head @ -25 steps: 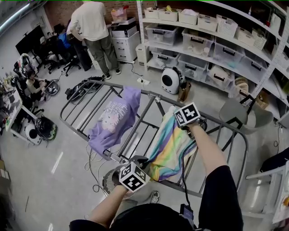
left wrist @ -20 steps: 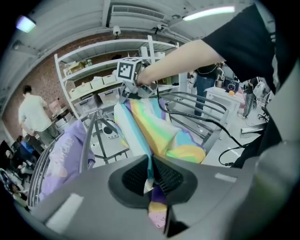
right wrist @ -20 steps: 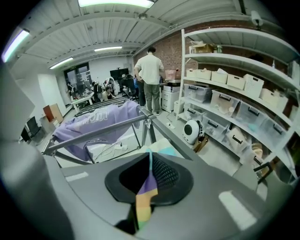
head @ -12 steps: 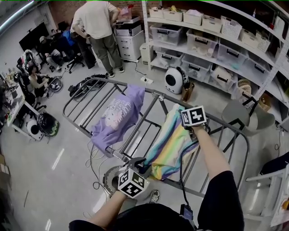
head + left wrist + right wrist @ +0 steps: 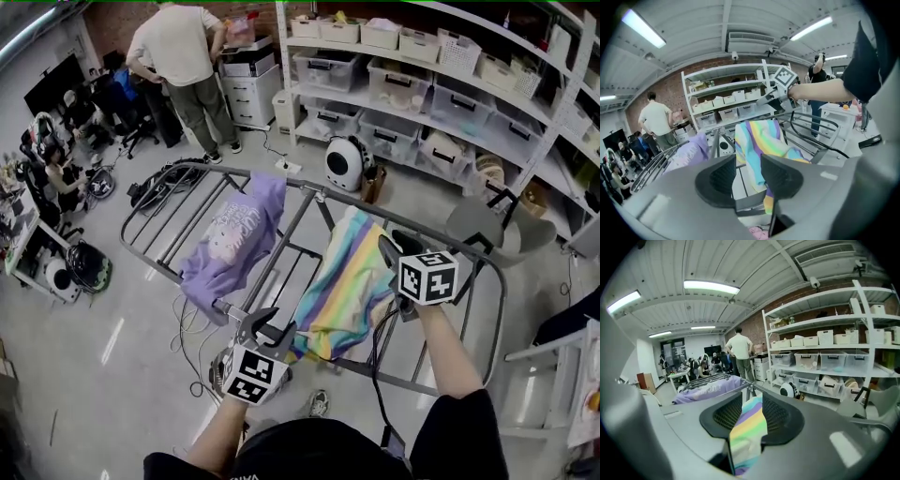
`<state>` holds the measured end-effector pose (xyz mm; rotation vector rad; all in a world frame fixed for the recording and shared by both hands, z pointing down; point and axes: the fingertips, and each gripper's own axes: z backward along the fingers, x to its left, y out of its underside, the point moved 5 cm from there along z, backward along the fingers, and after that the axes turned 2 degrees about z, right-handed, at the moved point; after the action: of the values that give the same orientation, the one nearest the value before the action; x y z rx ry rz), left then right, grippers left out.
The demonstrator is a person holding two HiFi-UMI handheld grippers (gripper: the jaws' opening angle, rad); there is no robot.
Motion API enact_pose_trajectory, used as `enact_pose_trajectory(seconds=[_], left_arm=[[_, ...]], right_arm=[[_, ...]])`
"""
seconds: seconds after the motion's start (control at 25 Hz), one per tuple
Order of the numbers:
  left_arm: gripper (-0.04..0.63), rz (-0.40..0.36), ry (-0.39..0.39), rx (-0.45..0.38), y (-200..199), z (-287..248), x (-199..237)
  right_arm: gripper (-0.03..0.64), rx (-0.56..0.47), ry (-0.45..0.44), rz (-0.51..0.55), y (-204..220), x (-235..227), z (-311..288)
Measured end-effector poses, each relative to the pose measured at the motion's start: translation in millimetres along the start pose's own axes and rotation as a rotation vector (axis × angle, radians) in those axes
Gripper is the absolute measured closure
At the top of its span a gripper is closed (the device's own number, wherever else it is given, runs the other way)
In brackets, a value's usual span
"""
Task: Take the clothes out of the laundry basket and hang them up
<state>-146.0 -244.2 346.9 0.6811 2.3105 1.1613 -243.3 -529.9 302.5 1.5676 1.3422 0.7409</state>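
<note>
Rack bars (image 5: 291, 246) bare between purple shirt (image 5: 234, 239) and striped garment (image 5: 345, 281); shelving (image 5: 422, 89) beyond.

Striped garment (image 5: 347, 281) in pastel bands of teal, yellow, green and purple, shirt (image 5: 234, 239) lavender with a pale print, drying rack (image 5: 164, 202) grey metal, left gripper (image 5: 265, 325) and right gripper (image 5: 392, 249) dark grey, both bearing black-and-white square markers, brick wall (image 5: 105, 26) red-brown.

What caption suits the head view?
Left hand-held gripper, right hand-held gripper: jaws just opened off rainbow garment on drying rack.
</note>
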Motion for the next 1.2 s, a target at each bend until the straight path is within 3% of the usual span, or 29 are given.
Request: enact_pose_trajectory(seconds=[0.32, 0.52, 1.04, 1.2], left_arm=[[0.460, 0.002, -0.028, -0.133, 0, 36, 5], [0.460, 0.000, -0.040, -0.181, 9, 71, 12], [0.462, 0.013, -0.066, -0.271, 50, 157, 13], [0.462, 0.016, -0.087, -0.284, 67, 182, 12]], right_arm=[[0.494, -0.170, 0.018, 0.080, 11, 72, 76], [0.494, -0.227, 0.025, 0.011, 37, 124, 105], [0.503, -0.246, 0.085, -0.028, 89, 224, 165], [0.538, -0.260, 0.085, -0.028, 100, 249, 179]])
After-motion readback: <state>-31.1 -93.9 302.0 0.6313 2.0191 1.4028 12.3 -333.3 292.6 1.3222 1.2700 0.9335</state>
